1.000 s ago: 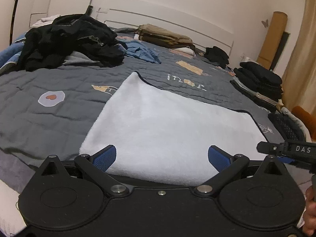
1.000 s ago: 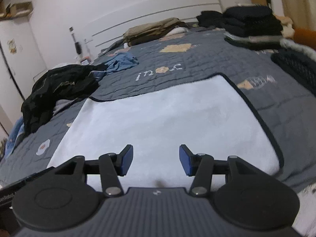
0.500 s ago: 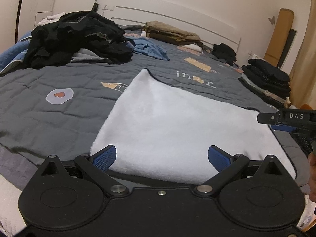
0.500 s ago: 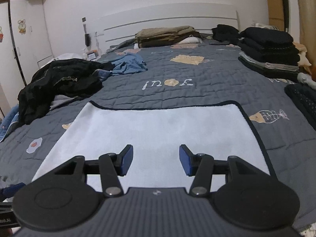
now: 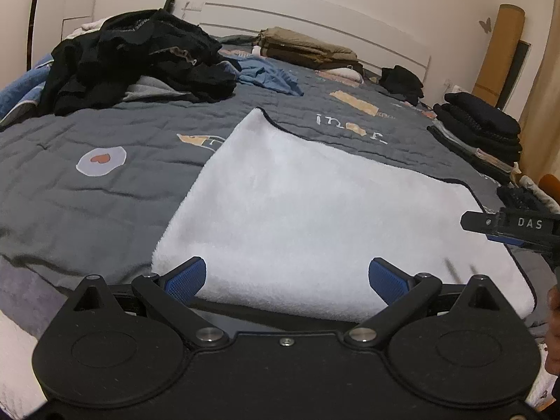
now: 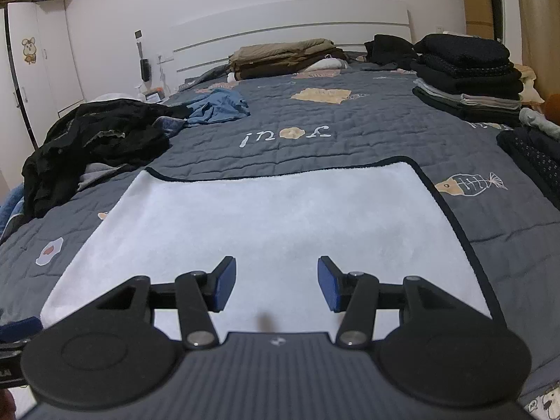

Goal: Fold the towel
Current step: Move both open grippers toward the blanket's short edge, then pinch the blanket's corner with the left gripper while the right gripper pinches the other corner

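Claws both agape over white towel (image 6: 280, 224): left claw (image 5: 286, 276) wide; right claw (image 6: 276, 285) narrower; nothing gripped

White towel (image 6: 280, 217) (dark-trimmed) on grey quilt (image 6: 350, 147) printed with fish, eggs, white letters

Left gripper (image 5: 286, 276): made of black plastic, with two big round discs at the back.
Left fingers (image 5: 185, 274): thin black arms, tipped with blue bumpy pads.
Left screws: round silver pins are seen at the joints, and one small screw in the middle.
Right gripper (image 6: 275, 283): black too, but a ribbed grey top is seen between its discs.
Right fingers (image 6: 329, 283): flat blue pads on black arms.
Marking: white letters "DAS" are printed on the right gripper's side.
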Tool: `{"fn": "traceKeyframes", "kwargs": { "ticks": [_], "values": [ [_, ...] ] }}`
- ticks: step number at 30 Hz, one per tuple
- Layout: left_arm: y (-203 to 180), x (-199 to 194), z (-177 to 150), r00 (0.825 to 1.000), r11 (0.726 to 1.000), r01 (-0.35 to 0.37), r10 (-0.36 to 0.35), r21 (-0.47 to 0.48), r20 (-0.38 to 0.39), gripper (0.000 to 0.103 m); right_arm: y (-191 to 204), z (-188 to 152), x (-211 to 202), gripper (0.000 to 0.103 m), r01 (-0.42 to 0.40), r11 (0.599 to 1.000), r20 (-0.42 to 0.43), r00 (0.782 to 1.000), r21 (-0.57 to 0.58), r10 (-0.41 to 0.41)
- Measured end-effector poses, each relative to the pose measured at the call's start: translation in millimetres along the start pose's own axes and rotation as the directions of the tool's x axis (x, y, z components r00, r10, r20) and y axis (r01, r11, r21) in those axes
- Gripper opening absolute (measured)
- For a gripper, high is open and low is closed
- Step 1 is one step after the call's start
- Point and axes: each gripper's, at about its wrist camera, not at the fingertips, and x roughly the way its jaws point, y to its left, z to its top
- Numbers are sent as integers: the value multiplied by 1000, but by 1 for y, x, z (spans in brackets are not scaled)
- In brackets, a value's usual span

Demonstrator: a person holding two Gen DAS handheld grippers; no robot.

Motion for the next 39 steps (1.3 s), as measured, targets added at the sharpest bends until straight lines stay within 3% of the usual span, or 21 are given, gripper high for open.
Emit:
{"fn": "traceKeyframes", "kwargs": {
  "ticks": [12, 22, 34, 39],
  "values": [
    [21, -3, 2, 1000, 993, -18, 18, -115, -4, 100, -3, -5, 0, 51, -95, 993, -9, 995, 67, 96],
    [47, -6, 6, 1000, 963, 21, -22, -270, 2, 99, 7, -15, 9, 51, -167, 981, -51, 984, 95, 173],
    [82, 3, -3, 998, 877, 41, -61, -479, -27, 80, 14, -21, 23, 51, -244, 960, -88, 962, 135, 257],
    [83, 6, -4, 996, 866, 66, -86, -495, -19, 74, 14, -23, 30, 51, -237, 961, -103, 962, 143, 253]
  ]
}}
